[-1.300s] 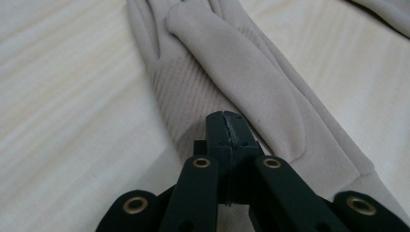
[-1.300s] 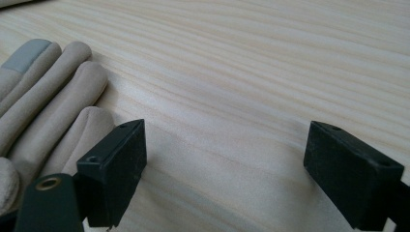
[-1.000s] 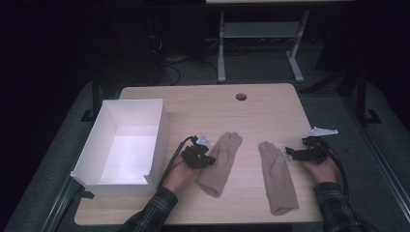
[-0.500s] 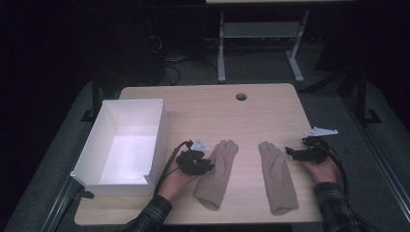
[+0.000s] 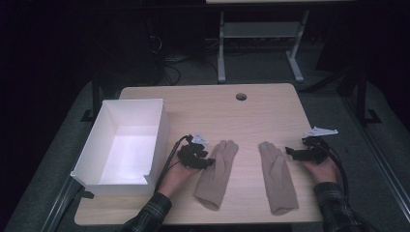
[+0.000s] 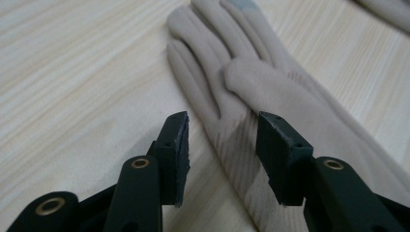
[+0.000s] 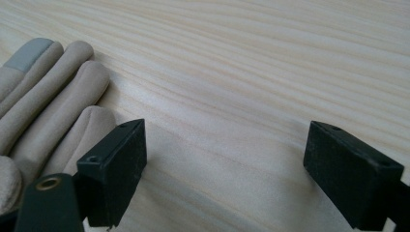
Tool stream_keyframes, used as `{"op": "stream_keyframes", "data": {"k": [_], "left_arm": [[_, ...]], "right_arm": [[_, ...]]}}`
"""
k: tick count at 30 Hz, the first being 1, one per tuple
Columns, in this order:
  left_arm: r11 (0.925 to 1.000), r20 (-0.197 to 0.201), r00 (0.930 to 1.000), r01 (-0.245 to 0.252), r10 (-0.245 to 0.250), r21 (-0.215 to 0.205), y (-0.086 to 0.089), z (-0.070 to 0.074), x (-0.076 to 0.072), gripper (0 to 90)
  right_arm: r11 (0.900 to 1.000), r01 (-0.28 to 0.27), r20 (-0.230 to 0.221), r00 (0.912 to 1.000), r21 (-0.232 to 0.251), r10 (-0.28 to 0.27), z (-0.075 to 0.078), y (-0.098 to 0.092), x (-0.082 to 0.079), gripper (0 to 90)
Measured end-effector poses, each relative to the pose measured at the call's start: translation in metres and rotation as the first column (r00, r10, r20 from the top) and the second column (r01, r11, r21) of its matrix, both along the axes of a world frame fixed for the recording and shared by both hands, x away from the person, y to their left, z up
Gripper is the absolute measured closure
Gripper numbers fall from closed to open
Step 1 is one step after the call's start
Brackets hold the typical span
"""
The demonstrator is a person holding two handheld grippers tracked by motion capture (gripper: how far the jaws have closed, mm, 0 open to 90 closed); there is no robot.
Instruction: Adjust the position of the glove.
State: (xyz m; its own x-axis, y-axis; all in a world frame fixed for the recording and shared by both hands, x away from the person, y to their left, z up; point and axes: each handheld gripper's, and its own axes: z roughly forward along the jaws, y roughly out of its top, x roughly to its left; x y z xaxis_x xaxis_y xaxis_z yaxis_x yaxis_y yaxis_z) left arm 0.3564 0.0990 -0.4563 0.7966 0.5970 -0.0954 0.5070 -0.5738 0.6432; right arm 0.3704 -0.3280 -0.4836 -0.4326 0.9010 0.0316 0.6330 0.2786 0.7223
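Two beige gloves lie flat on the wooden table (image 5: 203, 104), fingers pointing away from the person. My left gripper (image 5: 207, 162) rests at the left glove (image 5: 216, 174). In the left gripper view the left gripper (image 6: 222, 145) is open, its jaws on either side of that glove's (image 6: 270, 92) palm edge without pinching it. My right gripper (image 5: 290, 152) sits just right of the right glove (image 5: 278, 176). In the right gripper view the right gripper (image 7: 227, 169) stands wide open over bare wood, with that glove's fingers (image 7: 43, 96) beside the left jaw.
A white open box (image 5: 92, 157) stands at the table's left side. A round cable hole (image 5: 241, 96) is near the far edge. Beyond the table are dark floor, cables and a grey desk frame (image 5: 256, 31).
The left glove has slid a little toward the near edge, with my left gripper staying at its side. The right gripper and right glove have hardly moved.
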Motion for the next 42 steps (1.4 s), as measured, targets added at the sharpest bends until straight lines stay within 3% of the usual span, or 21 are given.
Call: {"op": "stream_keyframes", "data": {"k": [6, 7, 12, 14, 16, 17, 18, 19, 22, 23, 25, 26, 28, 29, 31, 32, 34, 35, 37, 40, 42], "left_arm": [[1.0000, 0.001, 1.0000, 0.001, -0.001, 0.004, 0.000, -0.005, -0.001, 56.8], [1.0000, -0.006, 1.0000, 0.004, -0.005, -0.006, -0.001, -0.006, -0.002, 62.7], [0.9997, -0.009, 0.9998, 0.019, -0.019, -0.014, -0.002, -0.006, -0.004, 75.1], [0.9995, -0.020, 0.9995, 0.022, -0.022, -0.022, -0.002, -0.007, -0.004, 79.0], [0.9995, -0.023, 0.9995, 0.021, -0.022, -0.025, -0.002, -0.007, -0.003, 80.8], [0.9994, -0.023, 0.9993, 0.029, -0.029, -0.019, -0.002, -0.006, -0.003, 82.7], [0.9994, -0.023, 0.9993, 0.029, -0.029, -0.019, -0.002, -0.006, -0.003, 83.0], [0.9994, -0.022, 0.9993, 0.031, -0.032, -0.013, -0.003, -0.006, -0.003, 83.0], [0.9994, -0.023, 0.9993, 0.031, -0.031, -0.014, -0.003, -0.006, -0.003, 83.1], [0.9994, -0.021, 0.9992, 0.032, -0.033, -0.013, -0.003, -0.006, -0.003, 83.1], [0.9994, -0.021, 0.9993, 0.031, -0.031, -0.013, -0.003, -0.006, -0.003, 83.1], [0.9995, -0.020, 0.9994, 0.029, -0.029, -0.013, -0.003, -0.006, -0.003, 83.1], [0.9995, -0.019, 0.9994, 0.028, -0.028, -0.014, -0.003, -0.006, -0.004, 83.1], [0.9995, -0.018, 0.9995, 0.027, -0.027, -0.014, -0.003, -0.006, -0.004, 83.1], [0.9995, -0.021, 0.9994, 0.027, -0.028, -0.015, -0.003, -0.006, -0.004, 83.1], [0.9996, -0.022, 0.9994, 0.027, -0.027, -0.012, -0.003, -0.006, -0.004, 83.1], [0.9995, -0.019, 0.9994, 0.027, -0.027, -0.013, -0.003, -0.006, -0.004, 83.1], [0.9995, -0.019, 0.9994, 0.027, -0.027, -0.013, -0.003, -0.006, -0.004, 83.1], [0.9997, -0.021, 0.9996, 0.017, -0.017, -0.020, -0.003, -0.006, -0.004, 83.3], [0.9995, -0.031, 0.9994, 0.014, -0.014, -0.030, -0.002, -0.006, -0.004, 83.8], [0.9981, -0.053, 0.9986, -0.001, -0.002, -0.062, 0.000, -0.007, -0.002, 84.6]], "right_arm": [[1.000, 0.000, 0.000, 1.0000, 0.000, 0.000, 0.000, 0.000, 0.000, 14.9], [1.000, -0.002, 0.002, 1.0000, -0.001, 0.002, 0.000, 0.000, 0.000, 14.9], [1.000, -0.021, 0.004, 0.9998, -0.002, 0.021, 0.000, 0.001, -0.001, 16.2], [0.999, -0.041, 0.010, 0.9991, 0.001, 0.041, 0.001, 0.002, -0.003, 25.2], [0.999, -0.051, 0.012, 0.9986, -0.001, 0.051, 0.002, 0.003, -0.005, 28.3], [0.997, -0.075, 0.001, 0.9972, 0.009, 0.075, 0.004, 0.006, -0.007, 42.4], [0.997, -0.075, 0.001, 0.9972, 0.009, 0.075, 0.004, 0.006, -0.007, 42.4], [0.996, -0.087, 0.003, 0.9962, 0.012, 0.087, 0.006, 0.007, -0.007, 49.0], [0.990, -0.136, -0.023, 0.9904, 0.039, 0.136, 0.016, 0.009, -0.014, 70.3], [0.983, -0.174, -0.053, 0.9828, 0.056, 0.177, 0.023, 0.010, -0.021, 79.9], [0.982, -0.183, -0.062, 0.9806, 0.055, 0.186, 0.024, 0.011, -0.025, 83.1], [0.973, -0.222, -0.081, 0.9707, 0.062, 0.226, 0.028, 0.011, -0.035, 88.7], [0.971, -0.227, -0.086, 0.9688, 0.072, 0.233, 0.028, 0.011, -0.038, 89.7], [0.962, -0.259, -0.092, 0.9592, 0.089, 0.267, 0.029, 0.010, -0.046, 89.8], [0.958, -0.268, -0.102, 0.9552, 0.098, 0.278, 0.029, 0.012, -0.050, 89.9], [0.952, -0.292, -0.119, 0.9457, 0.095, 0.302, 0.028, 0.015, -0.057, 90.0], [0.948, -0.307, -0.137, 0.9388, 0.086, 0.316, 0.026, 0.018, -0.061, 90.0], [0.948, -0.307, -0.137, 0.9388, 0.086, 0.316, 0.026, 0.018, -0.061, 90.0], [0.942, -0.325, -0.158, 0.9287, 0.088, 0.335, 0.023, 0.023, -0.061, 90.0], [0.938, -0.337, -0.160, 0.9243, 0.087, 0.347, 0.021, 0.026, -0.059, 90.0], [0.933, -0.348, -0.164, 0.9192, 0.090, 0.358, 0.021, 0.031, -0.058, 90.0]]}}
